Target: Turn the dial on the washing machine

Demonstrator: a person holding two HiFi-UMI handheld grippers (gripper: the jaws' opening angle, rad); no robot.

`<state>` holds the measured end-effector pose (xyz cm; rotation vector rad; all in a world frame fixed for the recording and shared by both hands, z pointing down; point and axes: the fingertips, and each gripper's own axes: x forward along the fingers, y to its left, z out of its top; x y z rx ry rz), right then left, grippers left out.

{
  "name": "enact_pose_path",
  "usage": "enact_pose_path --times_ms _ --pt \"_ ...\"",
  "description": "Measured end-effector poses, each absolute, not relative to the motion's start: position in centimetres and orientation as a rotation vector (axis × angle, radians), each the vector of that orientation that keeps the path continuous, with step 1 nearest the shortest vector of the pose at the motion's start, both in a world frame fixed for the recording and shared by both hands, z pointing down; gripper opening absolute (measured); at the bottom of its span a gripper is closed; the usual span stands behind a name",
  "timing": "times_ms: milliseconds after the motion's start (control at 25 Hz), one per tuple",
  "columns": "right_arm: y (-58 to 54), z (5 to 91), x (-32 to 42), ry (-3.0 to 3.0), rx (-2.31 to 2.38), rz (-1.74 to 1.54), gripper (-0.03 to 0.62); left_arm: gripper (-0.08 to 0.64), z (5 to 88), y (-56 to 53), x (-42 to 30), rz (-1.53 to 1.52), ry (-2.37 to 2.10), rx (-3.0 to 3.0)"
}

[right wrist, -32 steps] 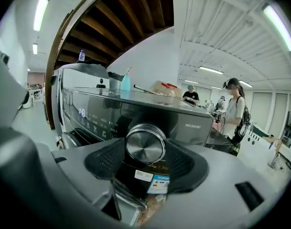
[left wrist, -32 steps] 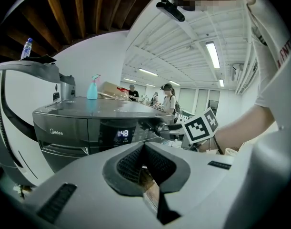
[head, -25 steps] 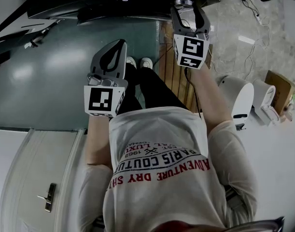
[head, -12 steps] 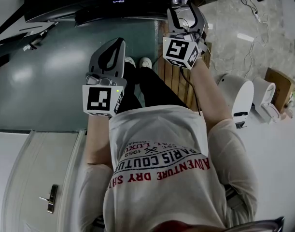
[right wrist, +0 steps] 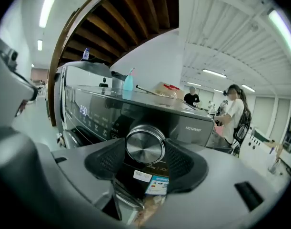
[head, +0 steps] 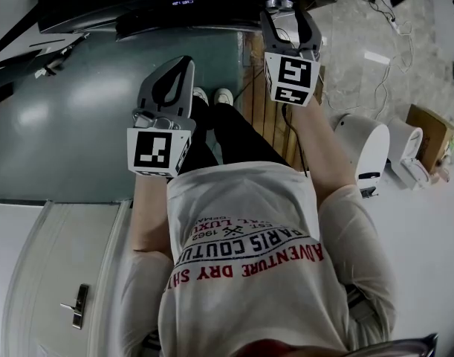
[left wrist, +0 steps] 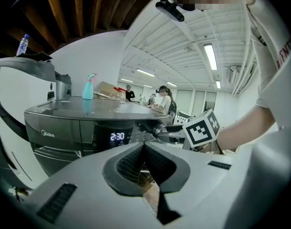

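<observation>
The dark grey washing machine (left wrist: 59, 128) shows 2:30 on its display (left wrist: 117, 137). Its round silver dial (right wrist: 145, 145) sits on the control panel. My right gripper (right wrist: 145, 149) is shut on the dial, one dark pad pressed against each side of it. From the head view this gripper (head: 281, 7) reaches up to the machine's front edge (head: 174, 6), its marker cube facing me. My left gripper (head: 183, 65) hangs lower and to the left, away from the machine. In its own view the left gripper (left wrist: 144, 146) is shut on nothing, jaws meeting in a point.
A blue spray bottle (left wrist: 89, 87) and a cardboard box (left wrist: 109, 90) stand on the machine's top. A wooden slatted board (head: 267, 103) lies on the floor below the right gripper. White appliances (head: 368, 151) stand to the right, a white door (head: 56, 274) lower left. People work in the background.
Half a second ago the right gripper was rolled to the left on the dial; it has rolled back to its upright angle. The left gripper has barely moved.
</observation>
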<state>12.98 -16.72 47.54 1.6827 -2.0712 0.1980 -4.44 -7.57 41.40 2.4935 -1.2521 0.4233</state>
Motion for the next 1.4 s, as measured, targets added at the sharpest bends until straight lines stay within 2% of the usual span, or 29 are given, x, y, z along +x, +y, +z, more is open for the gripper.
enact_pose_path --times_ms 240,800,1080,1400 --pt "-16.8 47.2 13.0 -2.091 1.678 0.193 0.279 0.015 41.4 -7.6 -4.1 0.419 -1.247 2.494" --pt "-16.7 47.9 11.9 -1.832 1.509 -0.33 0.288 0.015 42.0 -7.8 -4.9 0.402 -1.267 2.477" --pt "-16.8 47.9 12.0 -1.851 1.551 -0.255 0.287 0.015 42.1 -7.9 -5.2 0.384 -1.267 2.476" --pt "-17.1 47.3 12.4 -1.999 1.715 0.126 0.287 0.015 42.2 -8.6 -5.1 0.388 -1.251 2.494"
